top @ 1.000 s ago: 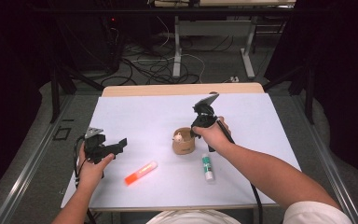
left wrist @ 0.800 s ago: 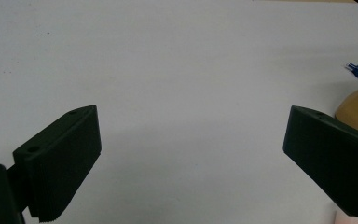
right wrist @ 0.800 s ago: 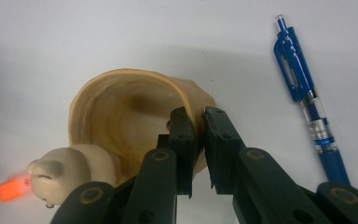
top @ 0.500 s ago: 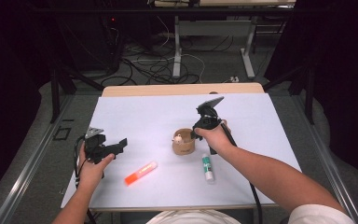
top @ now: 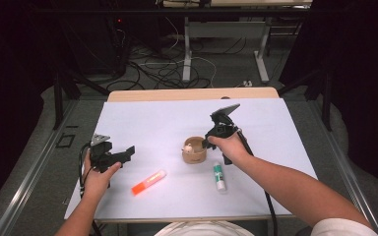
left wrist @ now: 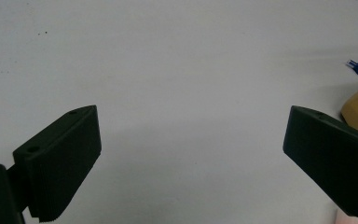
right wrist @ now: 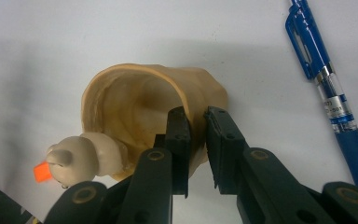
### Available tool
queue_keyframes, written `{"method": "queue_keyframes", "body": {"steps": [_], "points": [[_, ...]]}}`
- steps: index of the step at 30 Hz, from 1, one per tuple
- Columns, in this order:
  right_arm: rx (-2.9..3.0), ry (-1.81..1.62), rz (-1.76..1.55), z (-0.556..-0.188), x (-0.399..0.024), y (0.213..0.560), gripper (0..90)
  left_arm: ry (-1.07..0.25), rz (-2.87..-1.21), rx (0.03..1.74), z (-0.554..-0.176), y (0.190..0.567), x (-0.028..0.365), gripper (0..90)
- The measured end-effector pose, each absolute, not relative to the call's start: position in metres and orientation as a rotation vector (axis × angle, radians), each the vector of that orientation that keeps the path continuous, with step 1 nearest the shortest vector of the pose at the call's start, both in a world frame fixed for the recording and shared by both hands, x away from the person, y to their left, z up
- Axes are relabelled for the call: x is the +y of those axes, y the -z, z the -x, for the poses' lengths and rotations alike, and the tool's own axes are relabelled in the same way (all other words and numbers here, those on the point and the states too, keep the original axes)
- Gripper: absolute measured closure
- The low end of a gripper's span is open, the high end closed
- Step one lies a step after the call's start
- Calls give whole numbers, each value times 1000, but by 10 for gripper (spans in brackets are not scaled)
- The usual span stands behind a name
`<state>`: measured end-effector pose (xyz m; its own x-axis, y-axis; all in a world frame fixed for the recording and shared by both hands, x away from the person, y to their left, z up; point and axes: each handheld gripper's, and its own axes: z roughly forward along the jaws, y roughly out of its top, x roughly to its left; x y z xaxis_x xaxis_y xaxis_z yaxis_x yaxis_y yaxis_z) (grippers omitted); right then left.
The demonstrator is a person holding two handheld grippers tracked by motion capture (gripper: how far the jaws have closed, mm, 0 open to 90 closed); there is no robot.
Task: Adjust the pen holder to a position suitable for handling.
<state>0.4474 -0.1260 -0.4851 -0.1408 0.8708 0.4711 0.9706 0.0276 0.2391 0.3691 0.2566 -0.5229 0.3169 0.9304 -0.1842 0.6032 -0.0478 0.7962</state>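
The right hand-held gripper [right wrist: 196, 154] pinched the tan cup's [right wrist: 135, 107] wall; the left hand-held gripper [left wrist: 191, 158] gaped empty at nine o'clock. Highlighter [top: 148, 182] and glue stick [top: 219, 176] remained unhandled on the worktop [top: 152, 123].

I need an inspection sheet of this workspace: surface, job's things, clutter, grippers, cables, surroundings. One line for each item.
Surface: white sheet covers the table; wooden edge shows at the far side.
Job's things: tan cup with a small pale figure on its rim; one wall sits between the jaws of the right gripper.
Clutter: orange marker, glue stick, blue pen, all lying flat on the sheet.
Grippers: right gripper shut on the cup wall; left gripper open, nothing between its jaws, held above bare sheet.
Cables: a cable trails from each gripper; loose cables lie on the floor beyond the table.
Surroundings: dark room, table legs behind.
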Motion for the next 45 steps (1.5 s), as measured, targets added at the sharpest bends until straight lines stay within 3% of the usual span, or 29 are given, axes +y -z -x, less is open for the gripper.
{"method": "queue_keyframes", "body": {"steps": [12, 29, 45], "points": [[-2121, 819, 1852, -444, -128, 489, 653, -488, -1758, 1382, -369, 523, 257, 46], [-2378, 1193, 1595, -420, -139, 485, 463, -507, -1792, 1339, -363, 514, 252, 84], [-2604, 1453, 1441, -392, -176, 482, 298, -510, -1896, 1237, -356, 503, 241, 154]]}}
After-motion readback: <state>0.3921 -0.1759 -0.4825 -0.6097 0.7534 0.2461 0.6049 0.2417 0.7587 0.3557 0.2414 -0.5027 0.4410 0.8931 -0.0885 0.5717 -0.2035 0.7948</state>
